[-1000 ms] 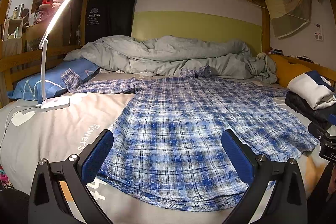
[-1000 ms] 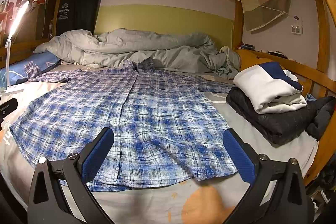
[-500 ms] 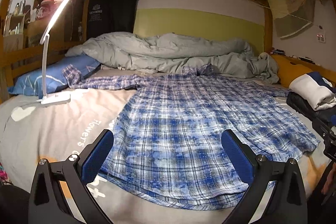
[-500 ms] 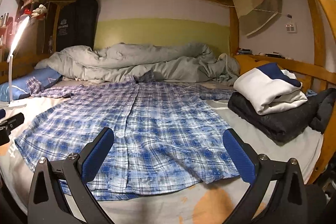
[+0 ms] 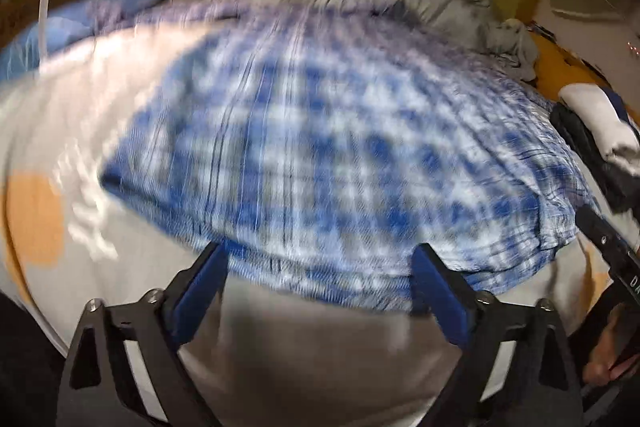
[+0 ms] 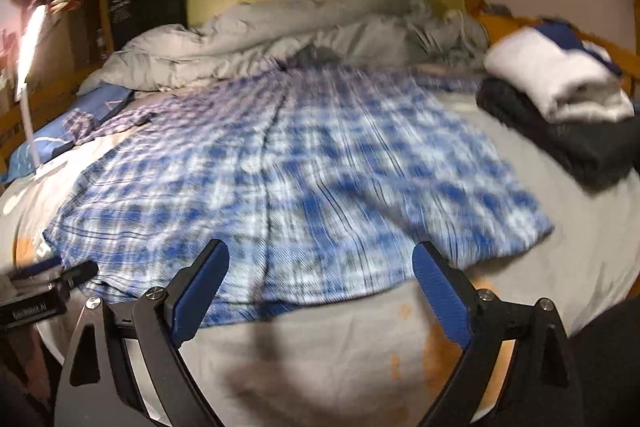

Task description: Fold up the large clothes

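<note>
Grippers first: our left gripper (image 5: 318, 267) and right gripper (image 6: 320, 267) both hang with jaws spread wide and nothing between them, just short of the near hem of the plaid shirt (image 6: 296, 163). We see the shirt, blurred, spread flat on the grey bedsheet (image 6: 320, 347), blue and white checks, one sleeve reaching toward the pillow (image 6: 44, 143). Beyond lies a rumpled grey duvet (image 6: 280, 31).
</note>
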`<state>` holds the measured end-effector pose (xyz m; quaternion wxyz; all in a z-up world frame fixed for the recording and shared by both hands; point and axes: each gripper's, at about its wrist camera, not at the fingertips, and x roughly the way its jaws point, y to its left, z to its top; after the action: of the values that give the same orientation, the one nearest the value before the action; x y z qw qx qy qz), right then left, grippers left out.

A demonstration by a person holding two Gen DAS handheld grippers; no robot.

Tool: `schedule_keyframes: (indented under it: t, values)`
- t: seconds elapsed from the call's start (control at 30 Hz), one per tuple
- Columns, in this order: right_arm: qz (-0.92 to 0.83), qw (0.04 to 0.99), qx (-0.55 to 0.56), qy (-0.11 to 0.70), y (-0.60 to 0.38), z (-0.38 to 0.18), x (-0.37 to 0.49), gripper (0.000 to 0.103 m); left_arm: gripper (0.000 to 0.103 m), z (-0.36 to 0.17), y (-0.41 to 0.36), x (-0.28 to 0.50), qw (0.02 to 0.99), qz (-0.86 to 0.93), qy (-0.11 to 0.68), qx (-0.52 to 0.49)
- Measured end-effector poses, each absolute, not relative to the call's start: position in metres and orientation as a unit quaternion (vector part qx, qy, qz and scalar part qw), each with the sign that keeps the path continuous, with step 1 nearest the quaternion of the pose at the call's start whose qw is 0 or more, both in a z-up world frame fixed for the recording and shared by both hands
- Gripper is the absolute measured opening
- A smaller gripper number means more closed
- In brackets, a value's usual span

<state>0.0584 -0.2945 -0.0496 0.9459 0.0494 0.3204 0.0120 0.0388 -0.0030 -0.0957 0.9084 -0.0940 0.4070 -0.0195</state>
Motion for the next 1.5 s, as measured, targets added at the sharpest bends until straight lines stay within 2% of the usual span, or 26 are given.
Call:
schedule_keyframes:
  t: [0.13, 0.37, 0.53, 0.7, 0.77, 0.8, 0.83, 0.87, 0.9, 0.93, 1.0, 1.1, 1.27, 1.5]
  values:
    - [0.014, 0.935, 0.07, 0.347, -0.301, -0.06, 0.061, 0.087, 0.09, -0.093, -0.007, 0.035, 0.914, -0.025, 0.395, -0.092]
    - [0.042, 0.903, 0.147, 0.401, -0.317, -0.083, 0.069, 0.082, 0.09, -0.096, 0.015, 0.031, 0.891, -0.038, 0.413, -0.184]
    - [0.042, 0.9, 0.174, 0.398, -0.324, -0.085, 0.074, 0.082, 0.082, -0.098, 0.034, 0.027, 0.876, -0.045, 0.408, -0.255]
    - [0.027, 0.904, 0.166, 0.393, -0.321, -0.083, 0.083, 0.075, 0.082, -0.096, 0.019, 0.035, 0.896, -0.021, 0.395, -0.202]
    - [0.023, 0.906, 0.155, 0.392, -0.318, -0.083, 0.088, 0.07, 0.07, -0.096, 0.011, 0.038, 0.91, 0.0, 0.379, -0.167]
    - [0.015, 0.908, 0.148, 0.392, -0.317, -0.082, 0.09, 0.061, 0.044, -0.096, 0.01, 0.037, 0.919, 0.02, 0.364, -0.148]
    - [0.006, 0.91, 0.142, 0.39, -0.317, -0.081, 0.092, 0.047, 0.019, -0.096, 0.01, 0.037, 0.923, 0.027, 0.357, -0.138]
    - [0.001, 0.911, 0.141, 0.387, -0.318, -0.08, 0.093, 0.037, 0.015, -0.097, 0.012, 0.038, 0.923, 0.02, 0.358, -0.141]
    - [-0.002, 0.913, 0.145, 0.382, -0.321, -0.078, 0.093, 0.015, 0.009, -0.096, 0.014, 0.039, 0.921, 0.011, 0.358, -0.15]
    - [0.003, 0.913, 0.153, 0.377, -0.325, -0.076, 0.093, 0.009, 0.007, -0.092, 0.017, 0.038, 0.922, 0.001, 0.353, -0.162]
    - [0.011, 0.915, 0.162, 0.369, -0.329, -0.069, 0.094, 0.006, 0.007, -0.079, 0.018, 0.034, 0.929, -0.007, 0.333, -0.16]
    - [0.008, 0.929, 0.1, 0.357, -0.32, -0.045, 0.092, 0.005, 0.007, -0.05, 0.011, 0.036, 0.94, -0.012, 0.317, -0.13]
    - [0.014, 0.937, 0.014, 0.348, -0.295, -0.001, 0.121, 0.005, 0.007, -0.007, 0.01, 0.092, 0.923, -0.01, 0.363, -0.127]
    - [0.051, 0.906, 0.035, 0.418, -0.298, -0.01, 0.206, 0.007, 0.007, -0.025, 0.028, 0.171, 0.896, 0.004, 0.422, -0.135]
